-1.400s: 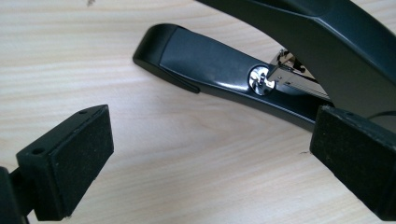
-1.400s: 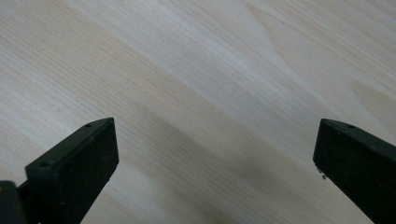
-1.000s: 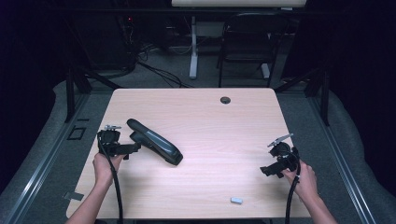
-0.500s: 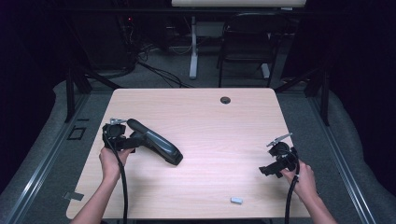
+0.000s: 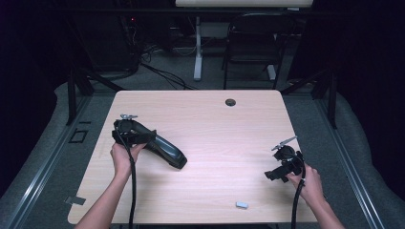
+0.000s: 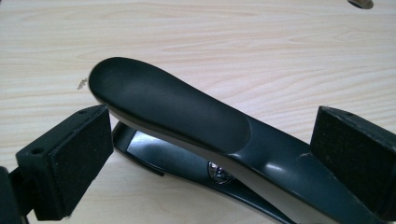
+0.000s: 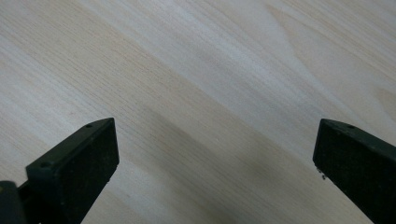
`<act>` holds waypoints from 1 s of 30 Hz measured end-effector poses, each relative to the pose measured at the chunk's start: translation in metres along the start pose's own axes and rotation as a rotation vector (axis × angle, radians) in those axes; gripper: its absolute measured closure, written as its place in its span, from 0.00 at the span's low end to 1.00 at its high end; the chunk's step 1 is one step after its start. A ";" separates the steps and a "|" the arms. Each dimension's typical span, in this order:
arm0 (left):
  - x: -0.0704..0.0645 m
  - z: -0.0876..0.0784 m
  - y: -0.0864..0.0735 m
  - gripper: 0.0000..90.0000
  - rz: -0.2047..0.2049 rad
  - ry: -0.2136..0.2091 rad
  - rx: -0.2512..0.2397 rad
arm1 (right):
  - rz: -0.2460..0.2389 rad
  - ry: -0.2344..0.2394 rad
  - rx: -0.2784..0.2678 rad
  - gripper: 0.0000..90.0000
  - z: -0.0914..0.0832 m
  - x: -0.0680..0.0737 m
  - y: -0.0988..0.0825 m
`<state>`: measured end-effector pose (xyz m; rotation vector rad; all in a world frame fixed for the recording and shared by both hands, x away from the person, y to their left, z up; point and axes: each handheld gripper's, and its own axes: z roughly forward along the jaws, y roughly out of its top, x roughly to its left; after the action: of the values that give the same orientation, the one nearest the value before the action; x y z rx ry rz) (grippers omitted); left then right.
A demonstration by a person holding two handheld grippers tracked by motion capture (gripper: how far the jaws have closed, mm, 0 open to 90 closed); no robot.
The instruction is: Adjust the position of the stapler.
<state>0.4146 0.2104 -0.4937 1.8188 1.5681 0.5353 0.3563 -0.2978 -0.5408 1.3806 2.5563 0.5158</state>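
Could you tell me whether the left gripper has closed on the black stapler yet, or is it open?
Open. In the left gripper view the left gripper has its jaws spread on either side of the stapler, with a visible gap at the left one.

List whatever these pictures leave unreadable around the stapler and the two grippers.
- Stapler: in the left gripper view its rear end is cut off by the bottom edge and covered by the right-hand jaw.
- Left gripper: in the high view the jaws merge with the black stapler, so contact cannot be told.
- Small grey piece: too small in the high view to identify.
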 end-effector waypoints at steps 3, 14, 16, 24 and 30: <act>-0.002 0.004 0.002 0.00 0.003 0.000 0.005 | -0.009 0.008 0.010 0.00 0.000 0.000 0.001; -0.006 0.014 0.007 0.00 0.004 0.040 0.009 | 0.002 0.011 0.000 0.00 0.000 0.002 0.002; -0.006 0.015 0.007 0.01 0.010 0.055 0.010 | 0.000 0.005 0.001 0.00 0.000 0.002 0.002; -0.009 0.020 0.008 0.01 0.035 0.126 0.026 | -0.005 0.007 0.011 0.00 0.000 0.002 0.002; -0.008 0.023 0.007 0.01 0.021 0.139 0.038 | 0.001 0.009 0.022 0.00 0.001 0.002 0.002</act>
<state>0.4334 0.1977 -0.5036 1.8633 1.6627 0.6583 0.3567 -0.2951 -0.5407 1.3907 2.5760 0.4961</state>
